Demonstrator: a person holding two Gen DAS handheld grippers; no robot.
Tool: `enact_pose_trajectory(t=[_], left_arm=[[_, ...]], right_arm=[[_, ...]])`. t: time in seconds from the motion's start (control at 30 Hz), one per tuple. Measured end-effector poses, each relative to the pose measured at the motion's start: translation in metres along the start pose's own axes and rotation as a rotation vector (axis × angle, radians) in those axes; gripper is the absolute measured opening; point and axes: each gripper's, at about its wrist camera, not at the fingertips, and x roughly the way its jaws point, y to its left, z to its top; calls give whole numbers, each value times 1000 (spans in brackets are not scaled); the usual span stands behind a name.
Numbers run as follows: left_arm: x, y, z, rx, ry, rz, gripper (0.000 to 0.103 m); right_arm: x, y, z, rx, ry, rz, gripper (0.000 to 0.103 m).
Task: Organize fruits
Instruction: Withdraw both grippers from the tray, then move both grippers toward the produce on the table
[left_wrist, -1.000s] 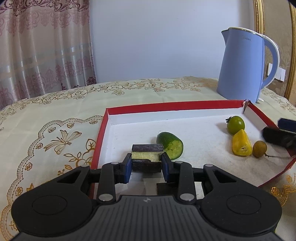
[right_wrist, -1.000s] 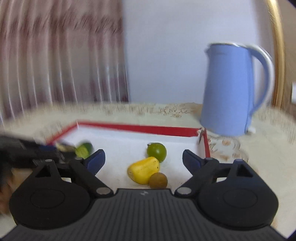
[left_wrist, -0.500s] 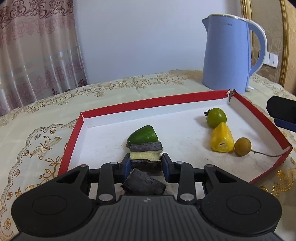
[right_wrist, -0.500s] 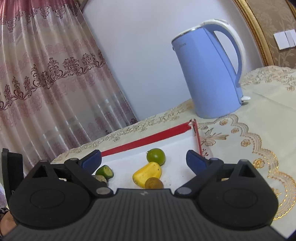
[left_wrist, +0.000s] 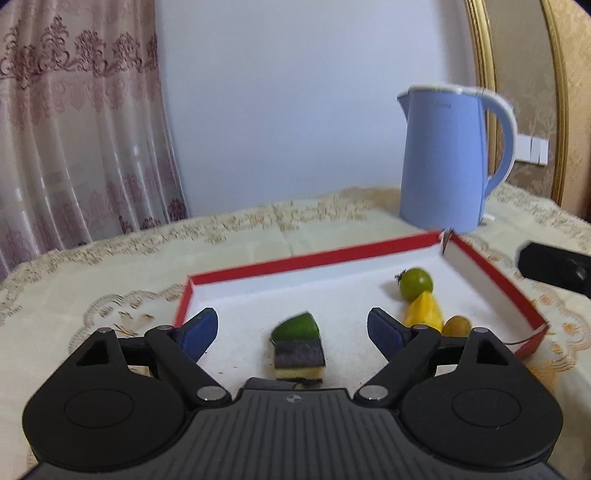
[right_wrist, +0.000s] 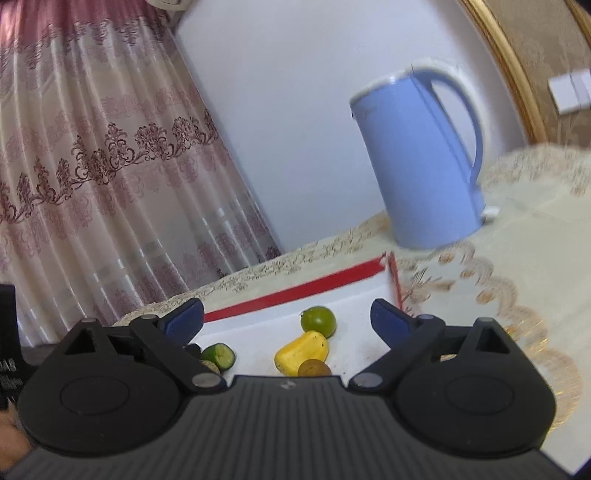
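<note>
A red-rimmed white tray (left_wrist: 314, 256) holds the fruit. In the left wrist view a purple-and-yellow block (left_wrist: 300, 361) lies on the tray floor, a green cucumber piece (left_wrist: 295, 326) right behind it. My left gripper (left_wrist: 291, 330) has its jaws opening, wide apart, with the block lying loose between them, untouched. A green tomato (left_wrist: 415, 283), a yellow piece (left_wrist: 423, 314) and a small brown round fruit (left_wrist: 457, 325) sit at the tray's right. My right gripper (right_wrist: 288, 317) is open and empty above the tomato (right_wrist: 318, 320), yellow piece (right_wrist: 302, 351) and brown fruit (right_wrist: 314, 368).
A blue kettle (left_wrist: 452, 158) stands behind the tray's far right corner on the embroidered tablecloth (left_wrist: 92, 280). A pink curtain (right_wrist: 92, 166) hangs at the left. The other gripper's black body (left_wrist: 552, 267) shows at the right edge of the left wrist view.
My left gripper let go of the purple-and-yellow block, which now lies on the tray, and drew back and up. My right gripper stayed open and rolled, tilting its view.
</note>
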Motion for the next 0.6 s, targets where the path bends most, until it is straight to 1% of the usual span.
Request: enact_pose_trajectory(t=[0.07,0.17,0.2,0.23,0.27,0.3,0.33,0.4,0.5,0.6], left_arm=[[-17,7,-1,2,-23,-6,89],[-41,19,-9,-7,-39,-16,89],[-50,23,-14,-12,-41,-19,89],[-58,26,-19,-13,-40,-20,90],[-65,30,-24,-13,-40,-20,91],[-69,32,-28,-14,-40,-16,91],[-75,36,-34,-18,-35,-7,91],[-83,43,-42,-33,-22,2,91],[-91,52,-51,-53,-9,1,91],[-96,56,-57,-56,0,3,92]], right_arm=[[-18,10,-1,-48,19,9,96],[-34,32,-12,-187,116,-14,95],[-37,39,-19,-228,155,-17,91],[-37,44,-24,-258,193,-16,84],[-37,49,-29,-286,221,-16,79],[-36,55,-34,-319,252,-14,72],[-33,59,-37,-338,273,-14,68],[-29,65,-39,-356,308,-20,59],[-15,68,-45,-376,367,-32,59],[-5,71,-50,-383,404,-34,58]])
